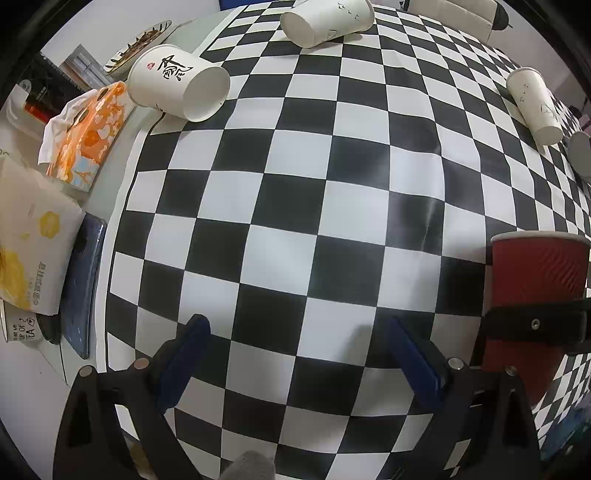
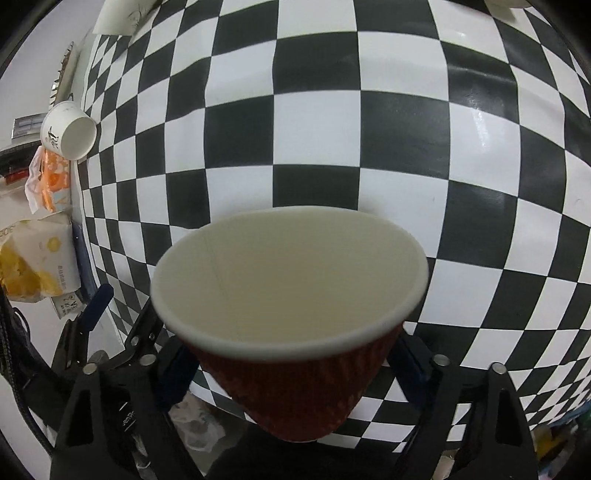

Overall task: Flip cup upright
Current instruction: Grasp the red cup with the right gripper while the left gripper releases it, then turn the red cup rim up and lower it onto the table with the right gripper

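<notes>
1 red ribbed paper cup with a white rolled rim (image 2: 291, 317) sits mouth-up between the blue-padded fingers (image 2: 173, 376) of the right gripper (image 2: 291, 373), which is clamped on its lower wall; its cream interior faces the right wrist camera. In the left wrist view the same cup (image 1: 535, 280) stands upright at the right edge, over the near right part of the black-and-white checkered cloth (image 1: 314, 206), with a black finger of the right gripper (image 1: 535, 325) crossing its side. Whether its base touches the cloth cannot be told.

The left gripper (image 1: 295, 354) hangs above the cloth with its 2 blue pads (image 1: 188, 354) spread wide, nothing between them.

3 white paper cups lie on their sides: 1 with black calligraphy (image 1: 177, 83) at the far left edge of the cloth, mouth toward the camera; 1 wide cup (image 1: 325, 20) at the far edge; 1 narrow cup (image 1: 535, 105) at the far right. Just beside the narrow cup a grey round object (image 1: 580, 153) is cut off by the frame.

Off the cloth on the left: 1 orange patterned tissue pack (image 1: 88, 136), 1 white-and-yellow bag (image 1: 33, 243), 1 dark blue flat slab (image 1: 83, 284) and 1 decorated plate (image 1: 136, 44). All of these lie well apart from the red cup.
</notes>
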`<action>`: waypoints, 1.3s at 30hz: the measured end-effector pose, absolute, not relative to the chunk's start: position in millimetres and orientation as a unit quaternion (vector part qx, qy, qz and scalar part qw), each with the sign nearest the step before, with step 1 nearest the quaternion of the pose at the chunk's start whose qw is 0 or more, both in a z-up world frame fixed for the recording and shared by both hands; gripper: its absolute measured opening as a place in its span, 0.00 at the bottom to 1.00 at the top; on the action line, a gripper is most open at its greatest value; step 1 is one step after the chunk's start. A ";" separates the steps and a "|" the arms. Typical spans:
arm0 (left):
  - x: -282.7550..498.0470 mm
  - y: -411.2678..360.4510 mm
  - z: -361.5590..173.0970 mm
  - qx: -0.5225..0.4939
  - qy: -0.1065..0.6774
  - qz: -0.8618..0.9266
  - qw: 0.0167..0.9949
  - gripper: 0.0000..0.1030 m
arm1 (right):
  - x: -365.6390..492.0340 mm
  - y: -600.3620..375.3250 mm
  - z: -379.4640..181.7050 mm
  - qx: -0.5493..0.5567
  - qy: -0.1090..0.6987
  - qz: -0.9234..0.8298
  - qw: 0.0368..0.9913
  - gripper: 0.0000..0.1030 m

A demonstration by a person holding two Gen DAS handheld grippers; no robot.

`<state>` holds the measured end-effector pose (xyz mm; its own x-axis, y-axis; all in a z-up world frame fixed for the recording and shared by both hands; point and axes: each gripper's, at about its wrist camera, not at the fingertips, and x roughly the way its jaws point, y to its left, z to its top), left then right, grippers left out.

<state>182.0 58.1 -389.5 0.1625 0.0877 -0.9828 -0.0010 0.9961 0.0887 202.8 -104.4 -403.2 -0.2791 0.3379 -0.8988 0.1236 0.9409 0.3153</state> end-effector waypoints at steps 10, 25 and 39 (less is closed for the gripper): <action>197.6 35.3 -373.9 0.039 0.644 0.019 0.763 0.95 | 198.9 -114.2 -374.8 0.134 0.735 0.083 0.659 0.76; 246.8 13.8 -375.1 0.020 0.630 0.021 0.776 0.95 | 221.1 -136.3 -334.8 0.072 0.465 0.059 0.880 0.76; 220.4 23.6 -378.6 0.023 0.622 0.014 0.783 0.95 | 189.6 -120.7 -353.7 0.024 0.467 0.032 0.883 0.85</action>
<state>220.4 23.6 -378.6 0.2265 0.0509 -0.9727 0.0059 0.9985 0.0537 189.6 -120.7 -353.7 0.5611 0.0795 -0.8239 -0.0351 0.9968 0.0722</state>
